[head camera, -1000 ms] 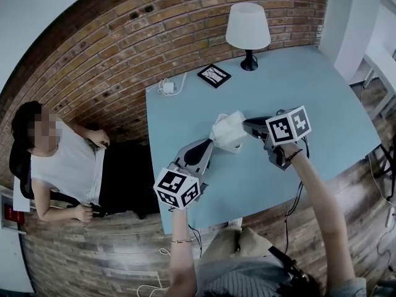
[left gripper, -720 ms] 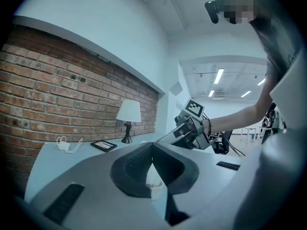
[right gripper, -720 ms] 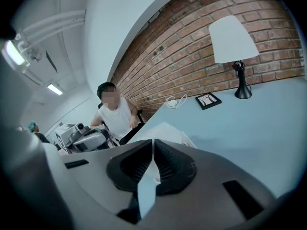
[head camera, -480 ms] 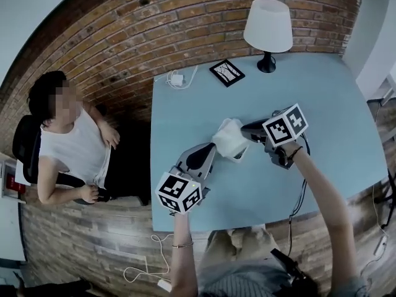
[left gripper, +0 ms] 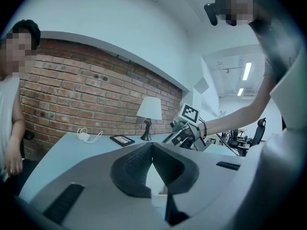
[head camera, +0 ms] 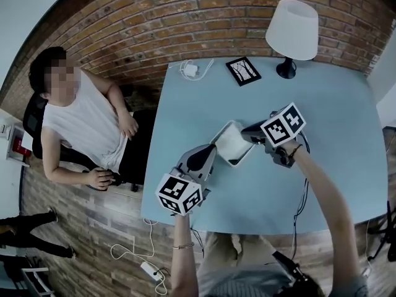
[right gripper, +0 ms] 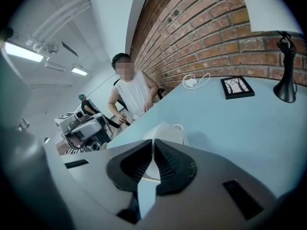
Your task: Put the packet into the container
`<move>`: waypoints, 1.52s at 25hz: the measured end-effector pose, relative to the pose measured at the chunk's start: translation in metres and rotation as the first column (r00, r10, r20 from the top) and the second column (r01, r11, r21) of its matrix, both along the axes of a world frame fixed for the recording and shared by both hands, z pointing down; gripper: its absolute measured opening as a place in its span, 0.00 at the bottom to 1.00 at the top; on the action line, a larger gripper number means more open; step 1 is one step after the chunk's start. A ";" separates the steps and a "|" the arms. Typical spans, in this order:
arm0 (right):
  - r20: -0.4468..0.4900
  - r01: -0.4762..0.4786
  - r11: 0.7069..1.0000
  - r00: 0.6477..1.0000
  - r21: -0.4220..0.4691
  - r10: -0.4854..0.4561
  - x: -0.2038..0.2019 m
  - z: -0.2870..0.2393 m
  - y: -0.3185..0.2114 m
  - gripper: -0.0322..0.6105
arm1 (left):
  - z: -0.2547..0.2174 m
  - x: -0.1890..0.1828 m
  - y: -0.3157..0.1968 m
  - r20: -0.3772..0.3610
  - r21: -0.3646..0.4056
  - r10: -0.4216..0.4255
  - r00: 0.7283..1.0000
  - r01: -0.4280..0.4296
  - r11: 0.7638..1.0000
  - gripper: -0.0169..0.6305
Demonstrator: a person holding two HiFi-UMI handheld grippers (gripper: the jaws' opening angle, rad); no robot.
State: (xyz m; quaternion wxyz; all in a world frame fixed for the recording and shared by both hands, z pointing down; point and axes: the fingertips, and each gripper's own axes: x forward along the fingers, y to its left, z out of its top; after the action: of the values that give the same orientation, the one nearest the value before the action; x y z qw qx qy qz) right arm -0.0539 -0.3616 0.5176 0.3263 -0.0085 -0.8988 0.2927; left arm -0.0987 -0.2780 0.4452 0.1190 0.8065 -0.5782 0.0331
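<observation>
**While Both Grippers Pinch White, the packet Sits in the Mouth of the container**

Although the packet looks mostly inside, the job is not safely finished. From the head view, the white packet lies across the upper part of the open white container. The container rests on the blue table, and a dark strip of its bare interior shows at the near end. The right gripper has its jaws clenched on a thin white edge at the container's far right corner. I judge that edge to be the packet's. The left gripper has its jaws pressed together on white material at the container's near left side. That is most likely the rim, held to steady the container.

Several things could go wrong from here. If the right gripper lets go while the packet's edge rides on the wall, the packet may spring up or drape over the rim instead of settling. If it pushes down harder first, the light container could tip or skid toward the left gripper, more so should that pinch slip off the thin rim. The two tools work close together across a small box, so a careless pull-out could knock it or drag the packet out.

A lamp and a small picture frame stand well apart at the table's far edge and pose no danger.
</observation>
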 end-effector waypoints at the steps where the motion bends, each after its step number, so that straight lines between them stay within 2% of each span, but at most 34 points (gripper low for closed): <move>1: -0.005 0.012 1.000 1.000 0.001 -0.012 -0.001 0.004 0.000 0.09 | 0.004 0.000 -0.002 0.000 -0.008 -0.011 1.000 0.011 1.000 0.04; 7: -0.031 0.045 0.999 0.998 0.005 -0.045 -0.005 0.020 -0.002 0.09 | 0.015 0.005 -0.009 -0.006 -0.045 -0.030 1.000 0.030 0.999 0.04; 14: -0.099 0.081 0.991 0.993 0.102 -0.071 -0.008 0.035 -0.005 0.09 | 0.023 0.006 -0.014 -0.001 -0.056 -0.044 0.999 0.044 0.997 0.04; 20: -0.204 0.132 0.960 0.976 0.246 -0.082 -0.010 0.044 -0.006 0.09 | 0.028 0.006 -0.012 0.002 -0.068 -0.052 0.999 0.052 0.996 0.04; 25: -0.245 0.139 0.935 0.968 0.327 -0.058 -0.011 0.048 -0.008 0.09 | 0.032 0.006 -0.010 0.003 -0.078 -0.054 0.999 0.054 0.996 0.04; 30: -0.222 0.113 0.927 0.974 0.358 -0.033 -0.010 0.045 -0.008 0.11 | 0.035 0.005 -0.008 0.002 -0.081 -0.052 0.999 0.052 0.995 0.04; 33: -0.181 0.094 0.934 0.983 0.346 -0.032 -0.011 0.041 -0.006 0.18 | 0.033 0.005 -0.008 -0.001 -0.081 -0.046 0.999 0.046 0.996 0.04; 38: -0.081 0.024 0.948 0.997 0.316 0.002 -0.014 0.022 -0.003 0.20 | 0.026 0.009 -0.007 0.004 -0.066 -0.032 0.999 0.032 0.997 0.04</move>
State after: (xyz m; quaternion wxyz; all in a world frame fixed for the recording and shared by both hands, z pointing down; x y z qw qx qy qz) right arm -0.0678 -0.3641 0.5398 0.3608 0.0507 -0.9202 0.1427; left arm -0.0902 -0.2848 0.4714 0.1455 0.7926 -0.5900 0.0514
